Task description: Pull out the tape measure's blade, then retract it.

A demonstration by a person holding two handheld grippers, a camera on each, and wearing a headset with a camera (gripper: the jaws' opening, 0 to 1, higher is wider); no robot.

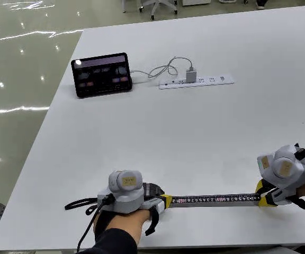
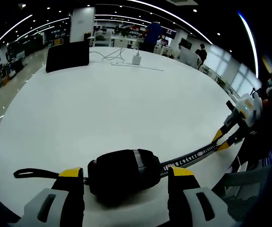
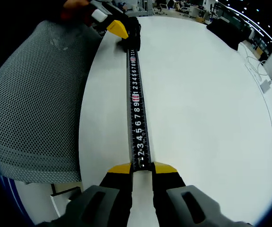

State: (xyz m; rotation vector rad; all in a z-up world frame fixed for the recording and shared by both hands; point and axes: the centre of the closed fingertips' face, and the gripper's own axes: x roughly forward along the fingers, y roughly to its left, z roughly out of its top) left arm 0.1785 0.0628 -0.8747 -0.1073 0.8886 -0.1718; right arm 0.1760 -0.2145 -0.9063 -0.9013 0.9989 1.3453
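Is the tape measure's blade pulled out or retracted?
Pulled out: the blade runs from the case in the left tool to the right tool gripping its end.

Head view: bright, even overhead light; white table close to washed out, shadows faint and short. Glare streaks on glossy floor far left; one highlight on tablet screen. Focus sharp. Gripper views: strong fisheye bending, table edges curved, ceiling light strips arced. Soft dark shadow under case. Blade numerals crisp near, blurring far
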